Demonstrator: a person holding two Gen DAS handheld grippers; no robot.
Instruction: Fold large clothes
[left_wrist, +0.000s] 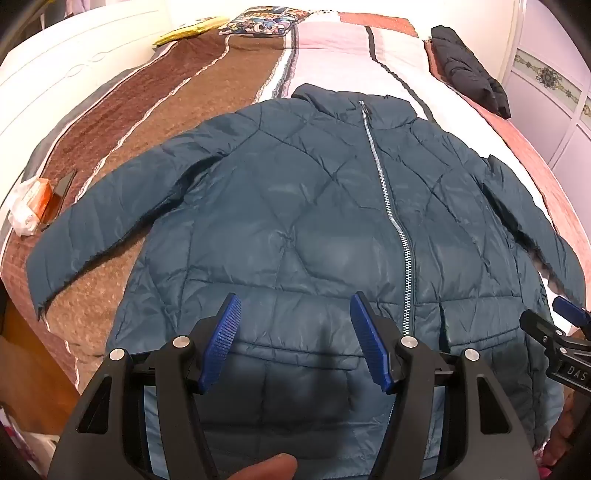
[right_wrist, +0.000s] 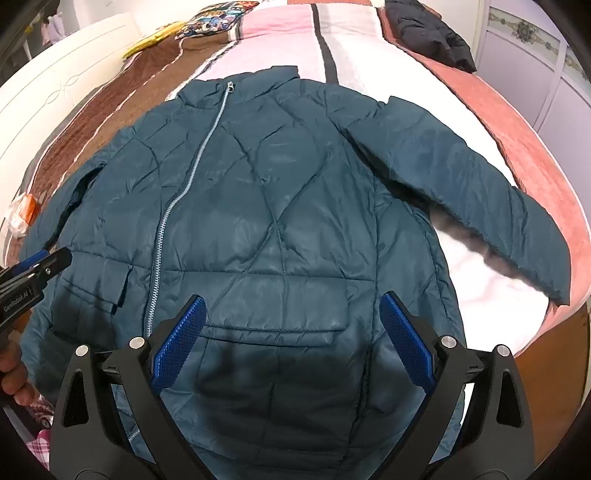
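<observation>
A teal quilted puffer jacket (left_wrist: 295, 206) lies flat, front up and zipped, on the bed, collar far from me, both sleeves spread out to the sides. It also shows in the right wrist view (right_wrist: 288, 206). My left gripper (left_wrist: 295, 325) is open and empty above the jacket's lower hem, left of the zip. My right gripper (right_wrist: 291, 325) is open and empty above the lower hem over the pocket flap (right_wrist: 277, 332). The right gripper's tip shows at the right edge of the left wrist view (left_wrist: 565, 325); the left gripper shows at the left edge of the right wrist view (right_wrist: 33, 273).
The bed has a striped brown, pink and white cover (left_wrist: 147, 122). A folded black garment (left_wrist: 469, 70) lies at the far right. A patterned cushion (left_wrist: 266, 22) and a yellow item (left_wrist: 188, 31) lie at the far end. An orange packet (left_wrist: 33, 203) lies at the left edge.
</observation>
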